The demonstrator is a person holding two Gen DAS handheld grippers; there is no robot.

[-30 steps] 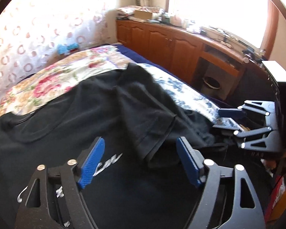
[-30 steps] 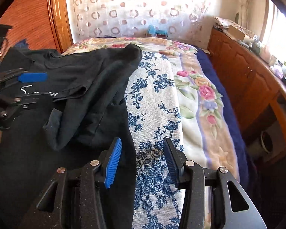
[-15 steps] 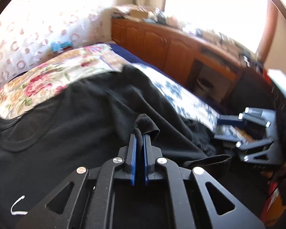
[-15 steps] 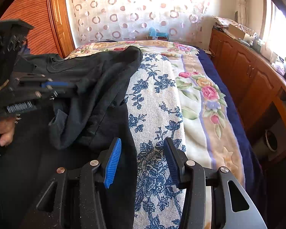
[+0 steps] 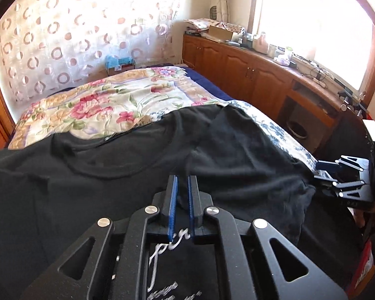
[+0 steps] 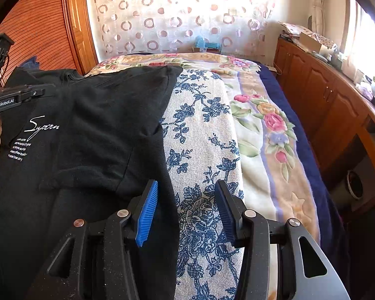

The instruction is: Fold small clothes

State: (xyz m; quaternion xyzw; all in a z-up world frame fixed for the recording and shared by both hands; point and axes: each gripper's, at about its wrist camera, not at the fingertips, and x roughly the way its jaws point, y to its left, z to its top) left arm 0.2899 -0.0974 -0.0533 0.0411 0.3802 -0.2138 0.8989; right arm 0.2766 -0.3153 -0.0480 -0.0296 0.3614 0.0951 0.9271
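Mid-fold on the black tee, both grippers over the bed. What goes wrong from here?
1. The right gripper is open astride the edge of the black shirt, with one pad over the blue-flowered cloth. Closing there may pinch both.
2. The left gripper has just eased its jaws open to a narrow gap, with no fabric clearly between them. It may miss its next grab.
3. The sleeve lies wrinkled, so folding now could set creases.
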